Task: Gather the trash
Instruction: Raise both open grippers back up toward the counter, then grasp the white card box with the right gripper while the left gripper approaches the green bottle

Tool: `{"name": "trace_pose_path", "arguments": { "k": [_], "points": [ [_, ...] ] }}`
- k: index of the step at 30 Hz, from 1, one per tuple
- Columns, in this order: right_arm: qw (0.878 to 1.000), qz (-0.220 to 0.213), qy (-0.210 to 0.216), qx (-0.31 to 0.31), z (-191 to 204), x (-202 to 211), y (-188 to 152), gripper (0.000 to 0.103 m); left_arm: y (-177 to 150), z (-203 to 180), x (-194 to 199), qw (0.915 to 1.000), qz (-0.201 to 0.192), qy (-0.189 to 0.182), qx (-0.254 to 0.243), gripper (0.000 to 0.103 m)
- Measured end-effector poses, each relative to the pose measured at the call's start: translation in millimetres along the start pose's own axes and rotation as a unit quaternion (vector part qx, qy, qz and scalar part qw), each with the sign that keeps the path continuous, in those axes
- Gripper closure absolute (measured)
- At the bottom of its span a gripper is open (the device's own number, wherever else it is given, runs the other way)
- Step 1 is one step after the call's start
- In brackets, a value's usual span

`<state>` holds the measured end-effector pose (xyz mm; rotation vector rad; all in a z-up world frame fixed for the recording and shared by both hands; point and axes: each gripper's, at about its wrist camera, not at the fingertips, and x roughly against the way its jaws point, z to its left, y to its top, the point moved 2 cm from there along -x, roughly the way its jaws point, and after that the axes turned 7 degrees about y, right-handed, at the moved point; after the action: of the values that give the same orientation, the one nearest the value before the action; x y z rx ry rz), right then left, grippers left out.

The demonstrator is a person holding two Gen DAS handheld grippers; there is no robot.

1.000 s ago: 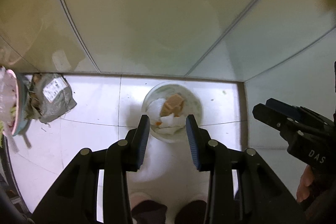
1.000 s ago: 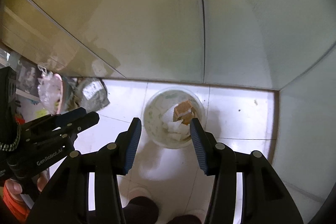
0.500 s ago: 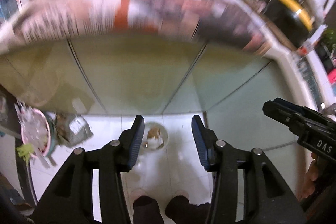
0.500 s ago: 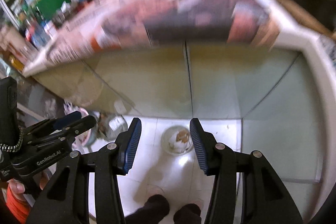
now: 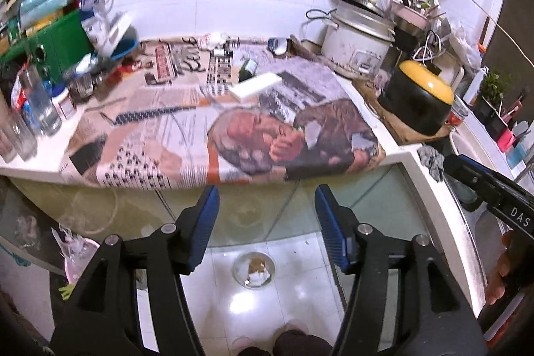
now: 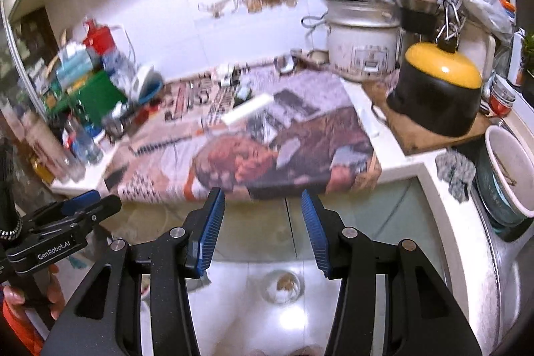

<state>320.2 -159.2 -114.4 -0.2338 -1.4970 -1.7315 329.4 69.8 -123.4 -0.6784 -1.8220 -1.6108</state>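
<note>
Left wrist view: the left hand-held gripper (image 5: 267,222) has its blue pads spread and the jaws are opening, with nothing between them. Way below it, on the white floor tiles, sits the trash tub (image 5: 254,269), a clear round one with crumpled paper and a brown scrap inside. It shows in the gap between the fingers, a bit nearer the left one. Ahead of the gripper is the worktop (image 5: 40,160), covered in newspaper (image 5: 213,135). Further ahead and to the right stand a rice cooker (image 5: 358,45) and a black pot with a yellow lid (image 5: 419,97). The right hand-held gripper (image 5: 487,192) pokes in from the right edge.

Right wrist view: that right gripper (image 6: 262,224) is partly spread too, holding nothing. The tub (image 6: 281,286) is again down on the floor, between the fingers and closer to the right one. Same newspaper (image 6: 253,152) ahead, same cooker (image 6: 362,49) and yellow-lid pot (image 6: 437,89) off to the right. The left gripper (image 6: 71,212) sticks in at the left, and a hand (image 6: 30,292) is wrapped round its grip.
</note>
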Motion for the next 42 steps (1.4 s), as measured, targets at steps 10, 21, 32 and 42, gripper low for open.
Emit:
{"name": "trace_pose_path", "arguments": {
  "k": [10,21,32,42],
  "points": [
    [1.0,-0.01,0.013,-0.005,-45,-37,59,0.058,67,-13,-50,0.9995,-0.019,0.024,0.004,0.038],
    [0.997,0.051,0.05,0.03,-81,-125,130,0.058,147,-4,-133,0.9956,-0.001,0.058,0.073,0.038],
    [0.989,0.131,0.068,0.014,-52,-242,145,0.036,190,59,-179,0.9928,0.003,0.092,0.077,0.038],
    [0.984,0.166,0.033,-0.059,11,-369,157,0.036,235,147,-244,0.9972,0.023,0.059,0.039,0.038]
  ]
}}
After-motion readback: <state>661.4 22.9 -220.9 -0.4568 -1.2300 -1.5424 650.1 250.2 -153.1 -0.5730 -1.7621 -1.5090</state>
